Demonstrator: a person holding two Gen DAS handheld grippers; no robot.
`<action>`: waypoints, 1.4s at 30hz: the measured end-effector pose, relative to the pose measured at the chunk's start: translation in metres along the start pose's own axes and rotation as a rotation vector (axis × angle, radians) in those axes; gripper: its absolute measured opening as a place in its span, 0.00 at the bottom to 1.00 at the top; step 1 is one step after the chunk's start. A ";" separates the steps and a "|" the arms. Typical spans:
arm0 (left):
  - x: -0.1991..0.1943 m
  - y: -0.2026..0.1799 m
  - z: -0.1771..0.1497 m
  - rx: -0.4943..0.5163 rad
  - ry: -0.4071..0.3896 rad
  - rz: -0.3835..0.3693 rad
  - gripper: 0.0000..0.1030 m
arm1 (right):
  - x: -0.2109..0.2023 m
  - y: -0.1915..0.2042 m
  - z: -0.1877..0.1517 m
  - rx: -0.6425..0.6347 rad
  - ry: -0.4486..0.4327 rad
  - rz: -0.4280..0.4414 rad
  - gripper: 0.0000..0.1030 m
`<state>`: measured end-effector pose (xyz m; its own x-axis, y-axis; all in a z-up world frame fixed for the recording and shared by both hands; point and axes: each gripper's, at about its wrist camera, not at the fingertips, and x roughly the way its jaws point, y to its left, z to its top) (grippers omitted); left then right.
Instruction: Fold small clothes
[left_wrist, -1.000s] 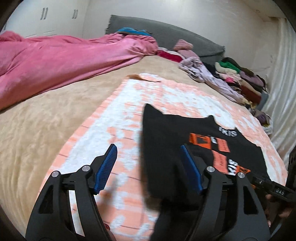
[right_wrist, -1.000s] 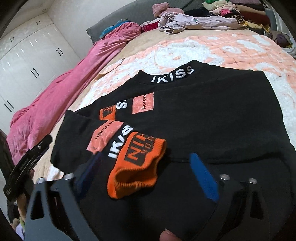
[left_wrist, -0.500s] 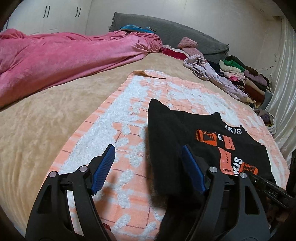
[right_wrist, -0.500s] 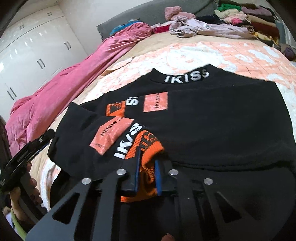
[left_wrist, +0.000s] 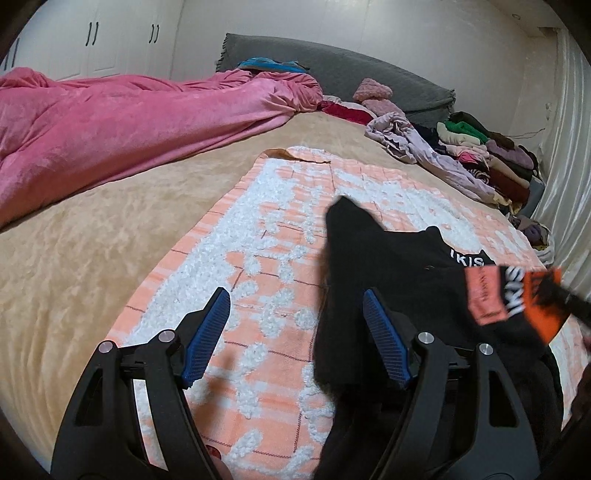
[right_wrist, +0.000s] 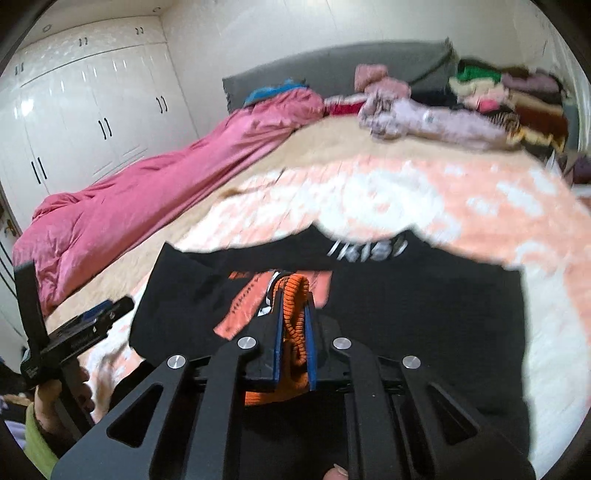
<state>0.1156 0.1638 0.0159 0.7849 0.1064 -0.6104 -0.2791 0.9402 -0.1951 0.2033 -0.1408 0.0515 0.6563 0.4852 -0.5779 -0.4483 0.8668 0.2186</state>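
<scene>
Right wrist view: the black sweater (right_wrist: 406, 317) lies on the orange-and-white blanket (right_wrist: 480, 206) spread over the bed (right_wrist: 332, 147), collar lettering facing away. The right gripper (right_wrist: 293, 332) is clenched on the orange ribbed cuff (right_wrist: 295, 310) of a sleeve, the knit bunched between its blue pads (right_wrist: 308, 347). A second ago those pads stood wide apart either side of the cuff; half a second ago they had closed on it flat against the garment, and now the cuff sits raised above the chest print, with the background smeared by motion.

The left wrist view shows the same lift from the side: the orange cuff (left_wrist: 543, 306) and its white-lettered sleeve hang in the air at the right edge, over the sweater (left_wrist: 406, 288). The left gripper (left_wrist: 295, 336) is spread wide and holds nothing, one finger over bare blanket (left_wrist: 258, 258), the other over the sweater's dark edge, much as in the earlier frames.

Only the left view gives sharp detail of the folded clothes pile (left_wrist: 480, 155) by the curtain; only the right view shows the left gripper's body (right_wrist: 74, 332) in the person's hand and the white wardrobe (right_wrist: 92, 110). A pink duvet (left_wrist: 129, 122) lies along the bed's far side.
</scene>
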 end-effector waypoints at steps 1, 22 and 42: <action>0.001 0.000 0.000 0.001 0.001 0.001 0.65 | -0.004 -0.006 0.005 -0.008 -0.015 -0.026 0.09; 0.021 -0.079 0.019 0.162 0.078 -0.054 0.68 | 0.015 -0.101 -0.023 0.092 0.085 -0.271 0.06; 0.086 -0.095 -0.005 0.188 0.176 -0.168 0.70 | 0.032 -0.119 -0.040 0.134 0.167 -0.326 0.14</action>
<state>0.2068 0.0816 -0.0214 0.6989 -0.0984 -0.7084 -0.0332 0.9849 -0.1696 0.2539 -0.2331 -0.0248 0.6385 0.1663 -0.7514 -0.1426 0.9850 0.0968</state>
